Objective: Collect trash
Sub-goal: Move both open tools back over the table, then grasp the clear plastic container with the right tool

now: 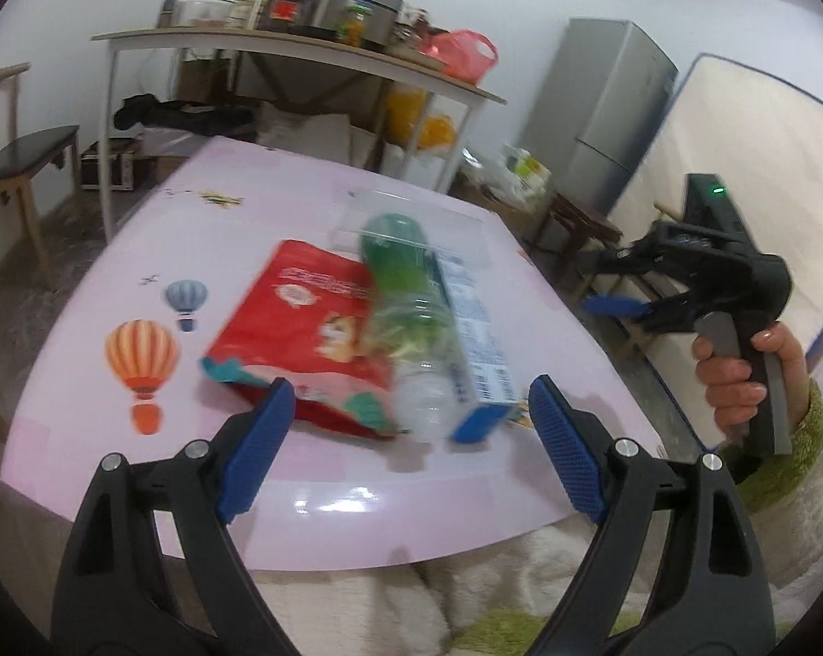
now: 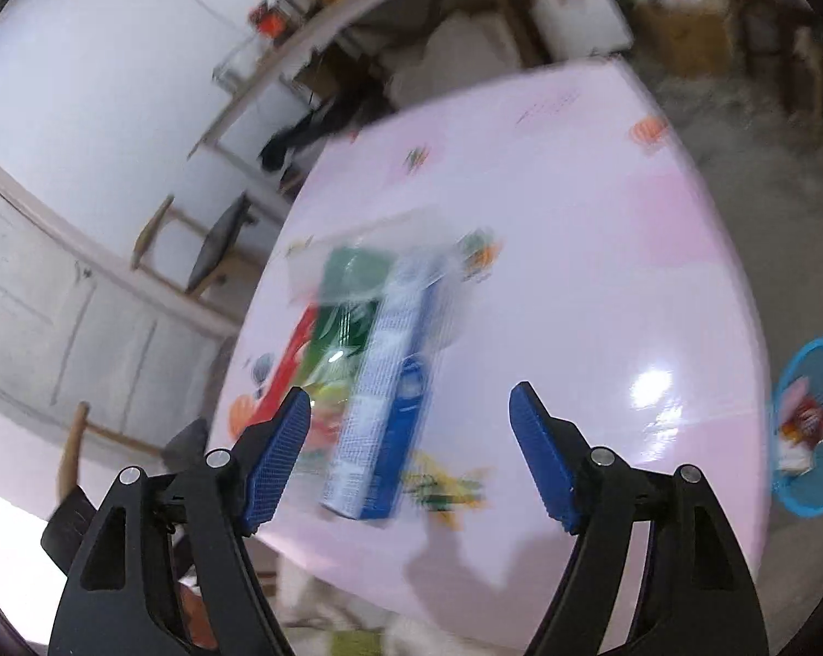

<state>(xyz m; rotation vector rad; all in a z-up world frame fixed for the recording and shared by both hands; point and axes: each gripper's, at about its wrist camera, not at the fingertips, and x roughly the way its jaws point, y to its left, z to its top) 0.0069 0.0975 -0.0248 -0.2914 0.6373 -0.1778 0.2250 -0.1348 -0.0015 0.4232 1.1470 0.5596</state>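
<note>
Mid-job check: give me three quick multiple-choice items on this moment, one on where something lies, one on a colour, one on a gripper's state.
1. Where does the blue and white carton lie?
A. on the floor
B. on the pink table, beside the plastic bottle
C. in the basket

2. What colour is the basket on the floor?
A. blue
B. yellow
C. black

3. How does the left gripper stand?
A. shut on the red bag
B. shut on the bottle
C. open, holding nothing

Answers: 1 B, the carton lies against the bottle on the tabletop. 2 A, its mesh wall is bright blue. 3 C, the fingers stand wide apart with nothing between them.
</note>
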